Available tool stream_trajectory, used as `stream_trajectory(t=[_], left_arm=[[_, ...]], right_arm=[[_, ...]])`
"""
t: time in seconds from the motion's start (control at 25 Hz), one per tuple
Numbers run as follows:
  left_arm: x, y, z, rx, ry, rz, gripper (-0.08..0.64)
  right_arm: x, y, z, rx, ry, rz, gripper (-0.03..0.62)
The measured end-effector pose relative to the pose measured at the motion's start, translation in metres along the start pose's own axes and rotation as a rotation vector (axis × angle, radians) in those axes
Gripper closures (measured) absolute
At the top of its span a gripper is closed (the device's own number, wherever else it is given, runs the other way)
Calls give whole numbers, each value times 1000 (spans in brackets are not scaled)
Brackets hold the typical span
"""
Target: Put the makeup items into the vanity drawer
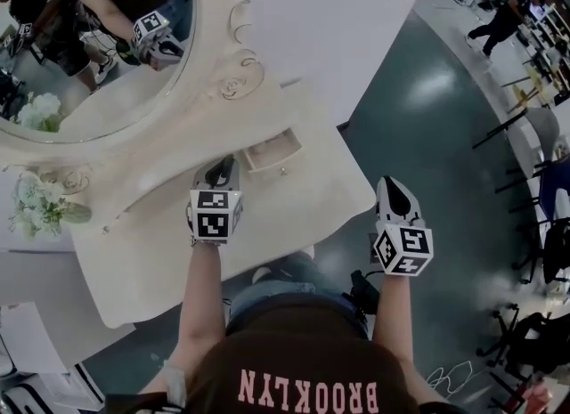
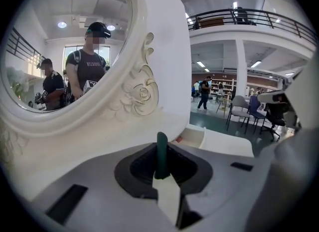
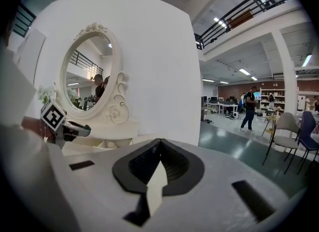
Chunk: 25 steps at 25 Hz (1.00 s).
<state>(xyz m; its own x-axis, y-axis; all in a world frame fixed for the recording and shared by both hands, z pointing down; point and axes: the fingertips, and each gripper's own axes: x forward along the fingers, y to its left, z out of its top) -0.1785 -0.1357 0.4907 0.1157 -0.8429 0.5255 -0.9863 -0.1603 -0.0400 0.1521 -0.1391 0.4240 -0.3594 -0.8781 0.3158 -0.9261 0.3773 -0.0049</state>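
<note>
Left tool holds a makeup item beside the open drawer

The left tool is clamped nearly closed on a slim green makeup stick, which stands upright between its jaws above the white table, just beside the small open drawer under the oval mirror. The right tool has its jaws together with nothing between them and hangs off the table's right edge, over the floor.
</note>
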Motion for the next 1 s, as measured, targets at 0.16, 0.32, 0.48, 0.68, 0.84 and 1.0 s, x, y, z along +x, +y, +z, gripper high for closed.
stream_trajectory(t=[0.16,0.32,0.48,0.68,0.84,1.0], left_arm=[[18,-18,11,9,6,-3,519],[35,-40,22,13,1,-13,518],[55,-58,25,5,14,-10,518],[81,-77,24,8,37,2,505],[94,-83,23,37,70,49,389],[96,-87,25,40,64,60,322]], right_arm=[[12,-23,2,5,-1,10,595],[19,-49,-1,23,6,12,595],[27,-72,-9,39,18,16,594],[34,-103,-16,60,30,7,594],[34,-123,-20,77,38,-3,594],[36,-134,-24,103,40,-2,594]])
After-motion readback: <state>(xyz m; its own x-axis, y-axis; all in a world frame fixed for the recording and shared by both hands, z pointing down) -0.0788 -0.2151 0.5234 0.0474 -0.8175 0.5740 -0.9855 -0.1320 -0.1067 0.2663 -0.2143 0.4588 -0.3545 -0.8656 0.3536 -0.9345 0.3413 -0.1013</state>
